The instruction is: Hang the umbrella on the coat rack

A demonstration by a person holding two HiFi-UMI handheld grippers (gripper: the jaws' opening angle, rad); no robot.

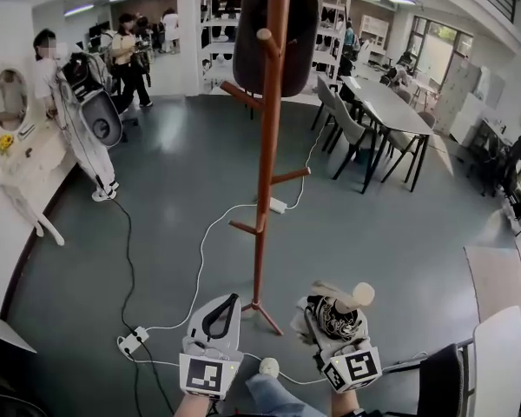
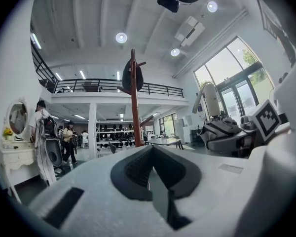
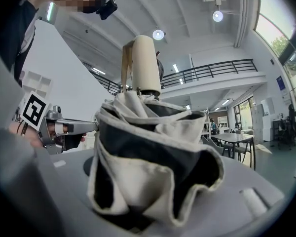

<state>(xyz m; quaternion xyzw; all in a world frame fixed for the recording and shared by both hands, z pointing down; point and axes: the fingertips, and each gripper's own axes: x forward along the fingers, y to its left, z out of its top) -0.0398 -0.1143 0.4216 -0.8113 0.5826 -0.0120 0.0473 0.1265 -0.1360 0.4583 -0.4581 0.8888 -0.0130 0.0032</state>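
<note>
head – steep down | tool cams – close, fwd | head+L share coat rack [image 1: 266,189]

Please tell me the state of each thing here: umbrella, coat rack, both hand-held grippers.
Umbrella: folded, gripped, not yet hung.
Coat rack: upright, dark item hanging on top.
Left hand-held gripper: shut, empty.
Right hand-held gripper: shut on umbrella.

White power strip [image 1: 132,342] on the grey floor [image 1: 174,172], white cable [image 1: 204,250] snaking off it. Long grey table [image 1: 391,102] with chairs [image 1: 352,133] at right. White vanity [image 1: 26,176] with oval mirror [image 1: 9,100] at left; people [image 1: 126,59] standing beyond, near shelving [image 1: 217,33].
</note>
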